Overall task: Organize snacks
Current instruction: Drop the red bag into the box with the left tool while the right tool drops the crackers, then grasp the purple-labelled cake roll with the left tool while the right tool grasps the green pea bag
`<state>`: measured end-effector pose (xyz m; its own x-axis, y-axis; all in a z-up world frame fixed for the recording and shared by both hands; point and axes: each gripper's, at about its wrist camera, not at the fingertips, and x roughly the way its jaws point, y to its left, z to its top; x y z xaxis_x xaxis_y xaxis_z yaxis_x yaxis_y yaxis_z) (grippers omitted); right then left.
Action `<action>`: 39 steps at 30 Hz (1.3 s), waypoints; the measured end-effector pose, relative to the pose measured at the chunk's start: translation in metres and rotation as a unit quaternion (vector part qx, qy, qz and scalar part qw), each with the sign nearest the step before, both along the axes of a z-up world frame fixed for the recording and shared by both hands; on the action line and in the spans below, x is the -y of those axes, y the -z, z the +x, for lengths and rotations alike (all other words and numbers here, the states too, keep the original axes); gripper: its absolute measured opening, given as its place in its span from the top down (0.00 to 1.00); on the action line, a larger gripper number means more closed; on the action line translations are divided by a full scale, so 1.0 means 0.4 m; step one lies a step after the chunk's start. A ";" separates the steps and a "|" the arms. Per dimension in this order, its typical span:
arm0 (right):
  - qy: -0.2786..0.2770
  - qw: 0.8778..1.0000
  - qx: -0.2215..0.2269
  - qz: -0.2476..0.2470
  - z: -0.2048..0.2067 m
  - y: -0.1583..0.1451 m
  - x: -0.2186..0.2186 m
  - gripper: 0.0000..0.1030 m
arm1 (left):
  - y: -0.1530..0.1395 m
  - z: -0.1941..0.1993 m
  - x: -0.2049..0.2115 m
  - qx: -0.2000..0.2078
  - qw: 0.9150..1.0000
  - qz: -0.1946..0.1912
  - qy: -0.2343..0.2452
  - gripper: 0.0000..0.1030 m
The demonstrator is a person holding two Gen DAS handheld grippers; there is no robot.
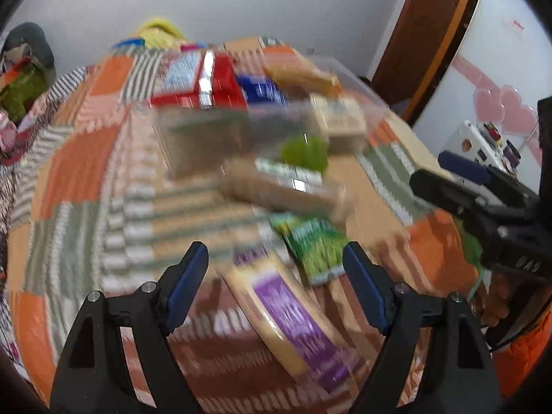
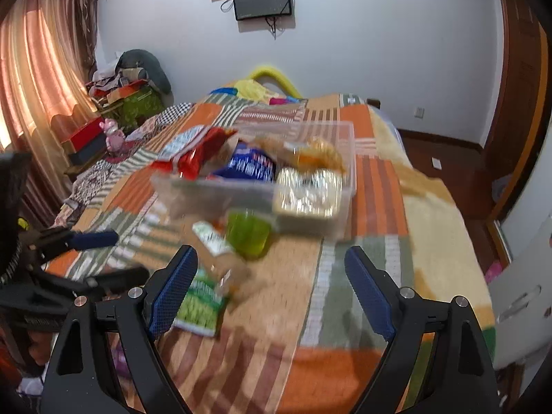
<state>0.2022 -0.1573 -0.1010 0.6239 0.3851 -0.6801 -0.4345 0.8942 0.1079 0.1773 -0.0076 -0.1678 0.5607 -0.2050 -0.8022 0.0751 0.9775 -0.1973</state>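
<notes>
A clear plastic bin [image 2: 241,196] stands on the patchwork bedspread, holding a red packet [image 2: 196,155], a blue packet [image 2: 252,165] and a pale foil packet [image 2: 307,193]. In front of it are a green cup [image 2: 248,236], a tan packet [image 2: 220,258] and a green packet [image 2: 200,307]. My right gripper [image 2: 272,276] hangs open over bare bedspread beside them. My left gripper [image 1: 276,276] is open above a purple-and-yellow packet [image 1: 293,317], pads apart from it. This blurred view also shows the green packet [image 1: 314,245], tan packet [image 1: 283,193], cup [image 1: 305,153] and bin [image 1: 207,131].
The right gripper [image 1: 429,169] shows at the left wrist view's right edge, the left gripper [image 2: 114,258] at the right wrist view's left edge. The bed [image 2: 431,227] drops off to the floor on the right. Boxes and clutter [image 2: 114,103] stand by the curtain.
</notes>
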 end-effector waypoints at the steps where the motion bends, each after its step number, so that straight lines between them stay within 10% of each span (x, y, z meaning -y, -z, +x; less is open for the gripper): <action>1: 0.000 1.000 -0.005 0.003 -0.004 0.005 0.001 0.17 | 0.019 -0.007 0.008 -0.010 1.000 -0.001 0.002 0.22; 12: -0.004 0.998 -0.054 0.013 -0.037 0.076 -0.027 0.17 | 0.101 -0.057 -0.026 -0.028 0.999 0.025 -0.019 0.22; 24: -0.047 0.995 -0.092 0.005 -0.015 0.141 -0.141 0.29 | 0.119 -0.029 -0.109 -0.012 0.998 0.031 -0.050 0.56; 33: -0.048 0.995 -0.088 -0.018 -0.006 0.176 -0.186 0.30 | 0.107 -0.042 -0.125 -0.007 0.999 0.018 -0.047 0.57; 39: -0.026 0.996 -0.078 -0.031 -0.006 0.169 -0.162 0.54 | 0.084 -0.053 -0.126 0.003 0.999 0.014 -0.049 0.57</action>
